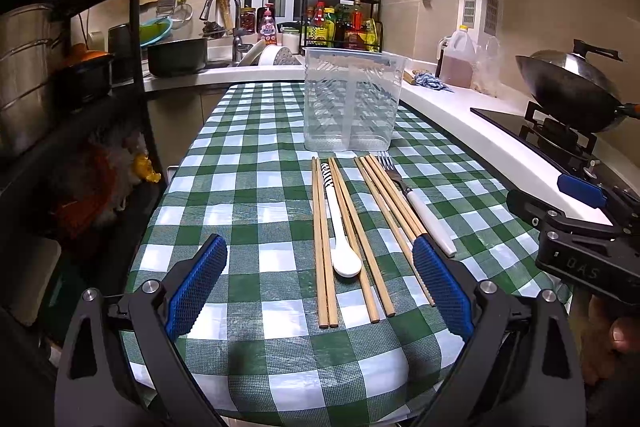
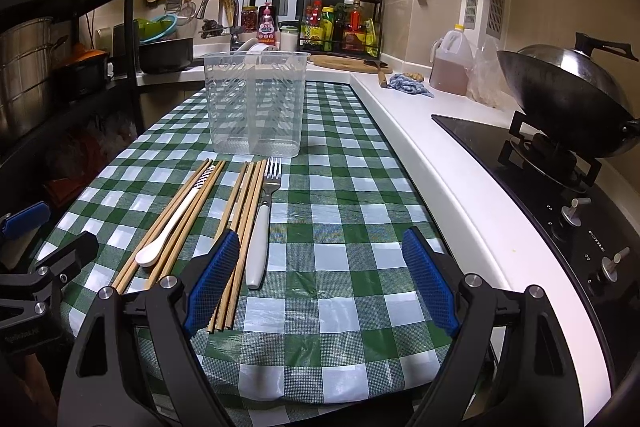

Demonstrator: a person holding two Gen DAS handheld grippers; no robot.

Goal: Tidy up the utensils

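Note:
Several wooden chopsticks [image 1: 325, 247] [image 2: 240, 227], a white spoon [image 1: 340, 227] [image 2: 168, 227] with a striped handle, and a white-handled fork [image 1: 416, 203] [image 2: 262, 219] lie in a row on the green checked tablecloth [image 1: 248, 187] [image 2: 340, 195]. Behind them stands a clear two-compartment plastic holder [image 1: 350, 99] [image 2: 256, 103], with nothing visible inside. My left gripper [image 1: 320, 283] hangs open over the near ends of the chopsticks and spoon. My right gripper [image 2: 320, 279] is open too, over bare cloth just right of the fork. Nothing is between either pair of fingers.
A white counter [image 2: 420, 155] runs along the table's right side, with a black hob and a wok [image 2: 568, 95]. An oil jug [image 2: 450, 63], a blue cloth [image 2: 410, 85] and a spice rack [image 2: 344, 19] stand behind. A dark shelf [image 1: 68, 67] with pots borders the left.

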